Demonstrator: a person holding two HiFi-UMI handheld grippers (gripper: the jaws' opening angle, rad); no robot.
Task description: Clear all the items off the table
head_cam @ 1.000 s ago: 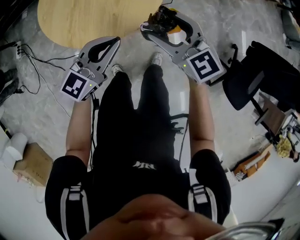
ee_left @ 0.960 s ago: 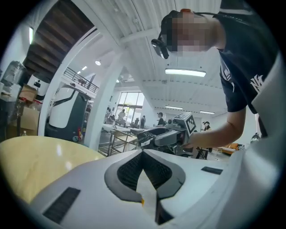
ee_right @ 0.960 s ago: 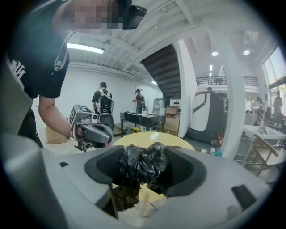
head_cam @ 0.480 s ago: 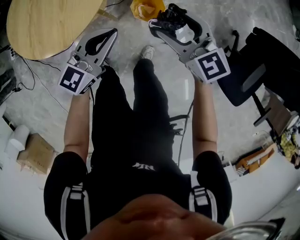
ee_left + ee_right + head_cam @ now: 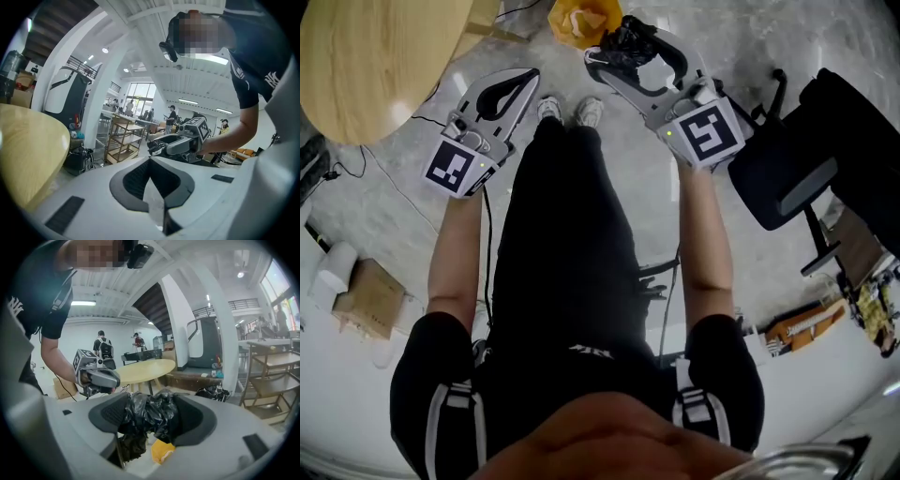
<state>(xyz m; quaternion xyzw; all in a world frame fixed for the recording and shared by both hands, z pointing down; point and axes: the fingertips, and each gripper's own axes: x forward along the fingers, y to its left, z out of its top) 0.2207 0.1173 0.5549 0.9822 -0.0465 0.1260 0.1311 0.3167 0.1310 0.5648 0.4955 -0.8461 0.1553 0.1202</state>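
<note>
My right gripper point(image 5: 607, 54) is shut on a crumpled black plastic bag point(image 5: 628, 39), held above the floor in front of the person's feet. In the right gripper view the black plastic bag point(image 5: 149, 414) fills the gap between the jaws of my right gripper point(image 5: 150, 420). A yellow bag point(image 5: 581, 19) lies on the floor just beyond it, and the yellow bag point(image 5: 161, 452) shows below the jaws. My left gripper point(image 5: 528, 77) is shut and holds nothing; in its own view my left gripper point(image 5: 151, 163) has its pads pressed together. The round wooden table point(image 5: 366, 52) lies at the upper left, bare where visible.
A black office chair point(image 5: 806, 159) stands close on the right. Cables point(image 5: 366, 164) run over the floor at the left, near a cardboard box point(image 5: 366, 300). Clutter point(image 5: 811, 323) lies at the lower right. A wooden shelf rack point(image 5: 122, 136) stands beyond the table.
The person has stepped away from the table, which slid to the upper left of the head view. The yellow bag came into view by the right gripper. Both grippers sank, grips unchanged.
</note>
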